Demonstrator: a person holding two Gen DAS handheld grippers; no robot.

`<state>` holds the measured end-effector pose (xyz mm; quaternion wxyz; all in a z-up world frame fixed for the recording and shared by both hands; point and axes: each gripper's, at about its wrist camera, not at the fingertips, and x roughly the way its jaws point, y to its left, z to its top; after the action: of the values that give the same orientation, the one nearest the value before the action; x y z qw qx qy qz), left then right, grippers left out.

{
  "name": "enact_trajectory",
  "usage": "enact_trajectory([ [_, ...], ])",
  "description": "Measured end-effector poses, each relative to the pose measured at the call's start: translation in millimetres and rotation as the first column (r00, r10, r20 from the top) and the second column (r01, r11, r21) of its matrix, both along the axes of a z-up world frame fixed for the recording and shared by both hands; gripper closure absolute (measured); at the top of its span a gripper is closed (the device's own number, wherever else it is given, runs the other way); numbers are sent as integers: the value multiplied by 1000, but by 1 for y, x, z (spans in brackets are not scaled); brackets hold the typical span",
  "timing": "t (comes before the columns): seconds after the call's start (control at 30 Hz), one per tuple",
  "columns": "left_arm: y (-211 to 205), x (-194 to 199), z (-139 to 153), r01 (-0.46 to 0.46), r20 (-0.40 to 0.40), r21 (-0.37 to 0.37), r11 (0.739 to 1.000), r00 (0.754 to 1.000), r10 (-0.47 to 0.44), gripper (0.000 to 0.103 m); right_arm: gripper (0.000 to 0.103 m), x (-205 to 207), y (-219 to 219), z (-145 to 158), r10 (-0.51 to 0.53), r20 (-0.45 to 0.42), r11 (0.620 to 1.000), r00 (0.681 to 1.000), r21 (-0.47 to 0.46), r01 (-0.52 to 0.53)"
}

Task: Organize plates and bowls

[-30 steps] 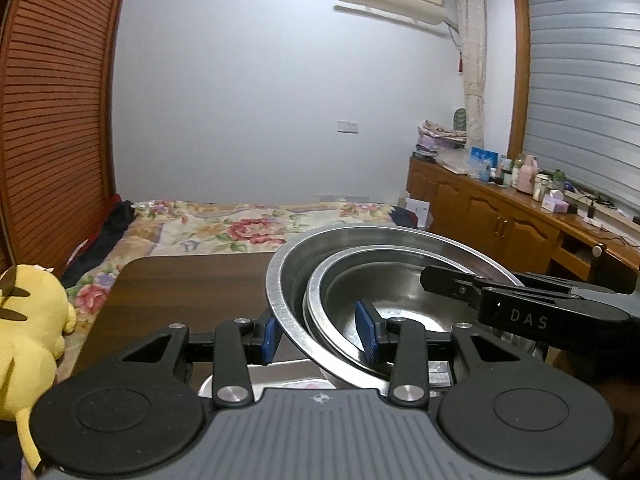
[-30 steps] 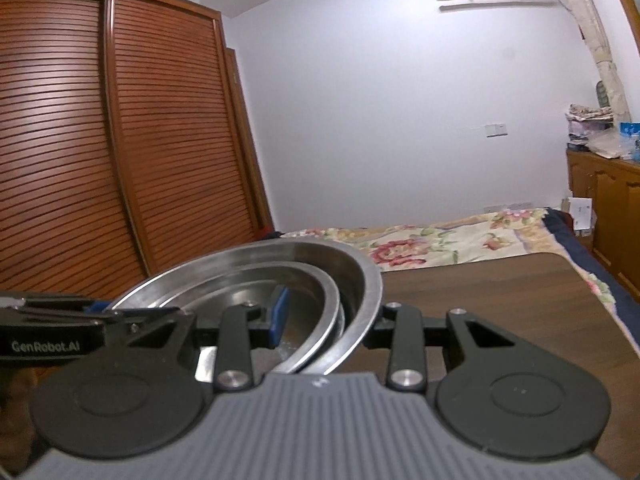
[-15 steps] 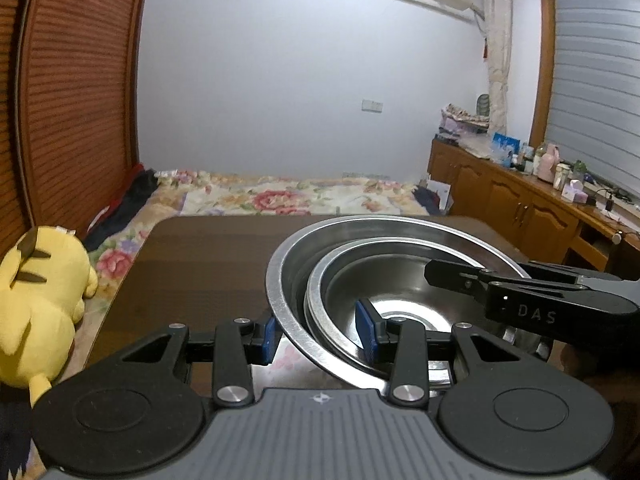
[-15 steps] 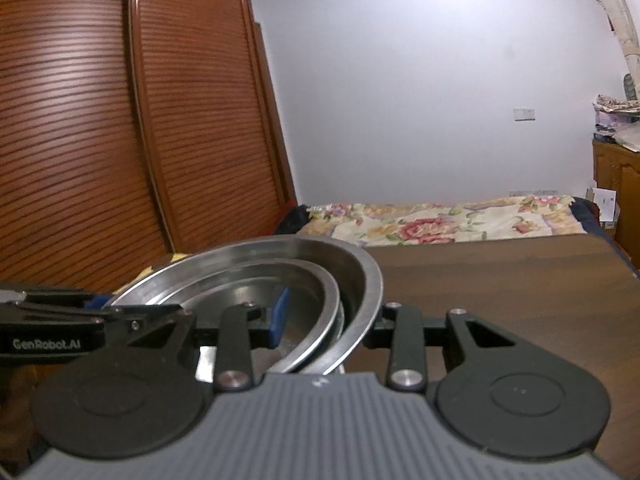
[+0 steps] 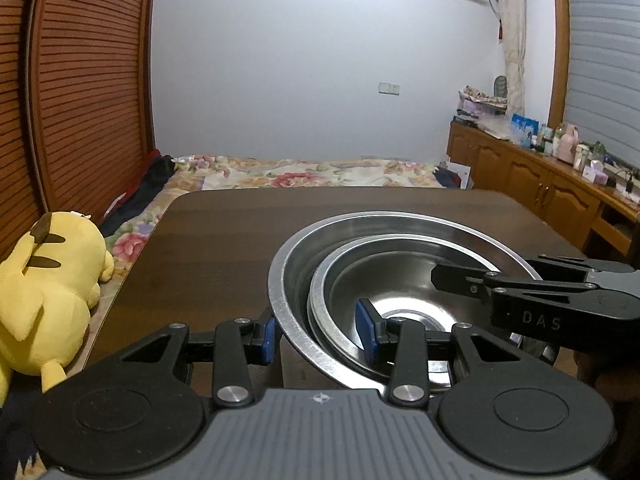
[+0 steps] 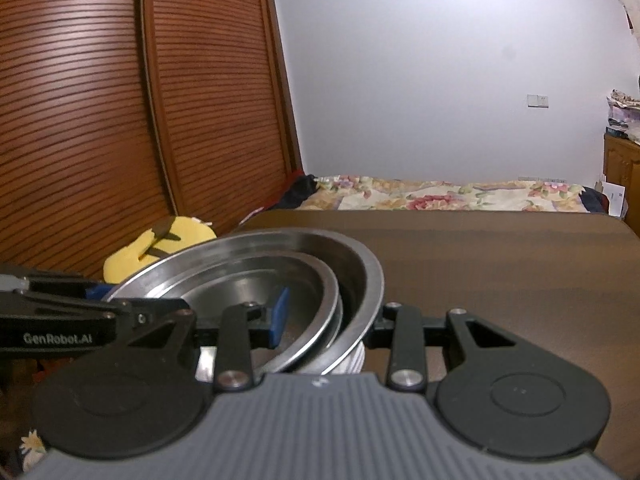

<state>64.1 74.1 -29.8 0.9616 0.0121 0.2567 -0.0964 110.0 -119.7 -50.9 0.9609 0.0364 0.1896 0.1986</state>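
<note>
Slatted wardrobe, floral bed, dim-looking.

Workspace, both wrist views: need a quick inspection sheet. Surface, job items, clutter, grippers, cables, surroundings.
Surface: dark wooden table, bare where visible.
Job's things: smaller steel bowl nested off-centre inside larger steel bowl; something white shows under the stack in the right wrist view, cannot tell what.
Clutter: nothing seen on the table.
Grippers: left gripper straddles the near-left rims, one pad outside the larger bowl, one inside the smaller; right gripper straddles the opposite rims the same way. Both look clamped on the stack.
Cables: nothing seen near the table.
Surroundings: yellow plush toy beside the table, floral bed behind, slatted wardrobe, cluttered wooden sideboard.
</note>
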Motion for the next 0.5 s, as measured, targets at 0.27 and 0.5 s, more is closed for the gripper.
enact_trajectory([
  [0.27,0,1,-12,-14,-12,25,1000,1000,14,61,66,2,5,-9,6,-26,1000,1000,-15,-6],
  [0.5,1,2,-18,-23,-8,44,999,1000,23,62,66,3,8,-13,18,-34,999,999,-39,-19],
])
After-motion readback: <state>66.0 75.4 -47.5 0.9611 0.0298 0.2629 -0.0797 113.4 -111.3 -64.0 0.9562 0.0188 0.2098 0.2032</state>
